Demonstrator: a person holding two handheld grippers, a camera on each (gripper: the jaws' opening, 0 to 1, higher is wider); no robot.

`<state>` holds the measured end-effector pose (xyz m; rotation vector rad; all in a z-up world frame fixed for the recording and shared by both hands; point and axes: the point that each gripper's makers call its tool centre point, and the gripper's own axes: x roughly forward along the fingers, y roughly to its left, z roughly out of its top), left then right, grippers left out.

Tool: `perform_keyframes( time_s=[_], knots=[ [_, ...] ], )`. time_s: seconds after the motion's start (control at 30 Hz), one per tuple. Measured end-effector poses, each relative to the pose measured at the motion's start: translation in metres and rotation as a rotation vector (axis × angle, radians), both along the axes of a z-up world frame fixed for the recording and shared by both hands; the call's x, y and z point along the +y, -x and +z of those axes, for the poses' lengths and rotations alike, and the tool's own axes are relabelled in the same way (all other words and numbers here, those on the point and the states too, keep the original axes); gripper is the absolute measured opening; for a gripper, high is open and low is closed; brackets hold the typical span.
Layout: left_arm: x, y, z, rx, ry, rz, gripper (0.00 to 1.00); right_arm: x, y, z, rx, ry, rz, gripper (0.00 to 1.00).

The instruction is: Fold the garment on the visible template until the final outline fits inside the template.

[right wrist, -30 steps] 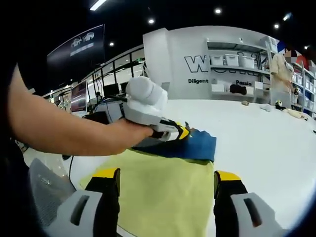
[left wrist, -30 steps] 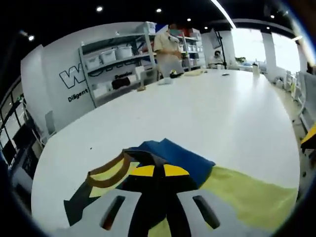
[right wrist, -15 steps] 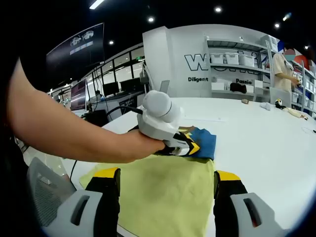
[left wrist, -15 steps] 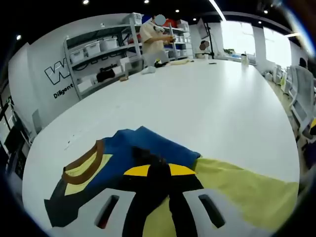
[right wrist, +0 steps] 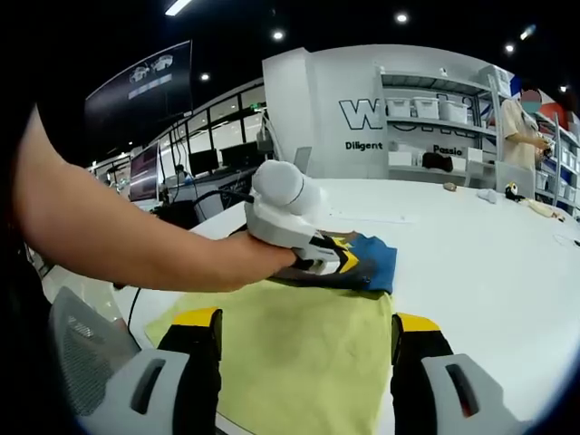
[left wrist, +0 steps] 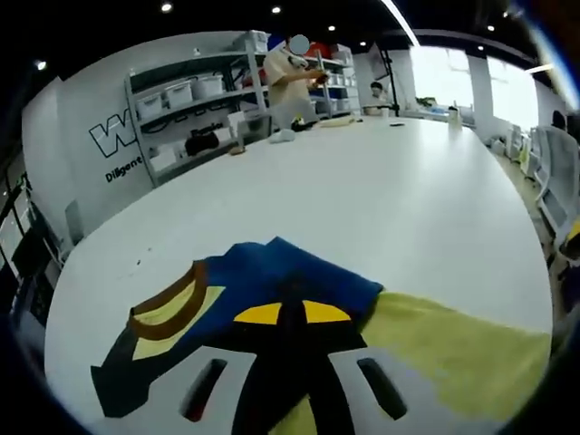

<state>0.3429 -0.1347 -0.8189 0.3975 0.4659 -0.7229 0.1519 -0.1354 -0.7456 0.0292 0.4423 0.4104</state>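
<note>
The garment lies flat on the white table (left wrist: 362,181). It has a yellow-green body (left wrist: 453,344), a blue part (left wrist: 290,267), black patches and a brown collar (left wrist: 172,304). In the left gripper view, my left gripper (left wrist: 292,314) sits low on the blue and black fabric, its yellow-tipped jaws drawn together with dark cloth between them. The right gripper view shows that left gripper (right wrist: 347,262), held in a person's hand (right wrist: 227,258), at the blue part (right wrist: 376,258). My right gripper (right wrist: 306,322) stands open, jaws wide apart over the yellow-green cloth (right wrist: 299,353).
Shelves with white bins (left wrist: 195,100) line the far wall, and a person (left wrist: 294,77) stands by them. Small items lie at the table's far end (left wrist: 281,136). A grey mesh chair (right wrist: 82,358) is at the near left of the right gripper view.
The left gripper has moved forward along the garment onto its blue part. The right gripper has stayed open and still over the yellow-green cloth.
</note>
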Motion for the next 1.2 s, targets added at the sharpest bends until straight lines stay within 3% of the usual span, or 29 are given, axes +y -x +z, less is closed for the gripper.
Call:
perform_keyframes(
  time_s=[0.13, 0.2, 0.27, 0.4, 0.53, 0.57, 0.67, 0.8, 0.83, 1.2],
  knots=[
    [0.003, -0.004, -0.013, 0.034, -0.033, -0.003, 0.05, 0.000, 0.000, 0.000, 0.002, 0.002, 0.002, 0.75],
    [-0.001, 0.003, -0.026, 0.089, -0.057, -0.039, 0.06, 0.000, 0.000, -0.001, 0.003, 0.001, 0.001, 0.75],
    [-0.007, 0.005, -0.028, 0.082, -0.043, -0.060, 0.11, 0.000, 0.000, -0.001, 0.006, 0.001, 0.001, 0.74],
    [-0.025, 0.022, -0.040, 0.148, -0.022, -0.156, 0.10, 0.000, 0.000, -0.002, 0.009, 0.000, -0.002, 0.74],
    [-0.022, 0.017, -0.038, 0.153, -0.009, -0.131, 0.11, -0.001, 0.000, -0.002, 0.010, 0.000, -0.005, 0.74],
    [-0.022, 0.010, -0.028, 0.102, 0.016, -0.116, 0.11, -0.001, 0.000, -0.002, 0.010, -0.004, -0.005, 0.73],
    [-0.025, 0.008, -0.026, 0.132, 0.059, -0.106, 0.12, -0.001, 0.000, -0.003, 0.014, -0.003, -0.006, 0.73],
    [-0.027, 0.020, -0.044, 0.199, 0.020, -0.133, 0.14, -0.001, 0.000, -0.004, 0.016, 0.000, -0.007, 0.73],
    [-0.029, 0.018, -0.041, 0.172, 0.043, -0.135, 0.14, -0.002, -0.001, -0.004, 0.015, 0.001, -0.008, 0.73],
    [-0.026, 0.018, -0.038, 0.186, 0.040, -0.110, 0.16, -0.002, -0.001, -0.004, 0.017, 0.004, -0.008, 0.73]
  ],
)
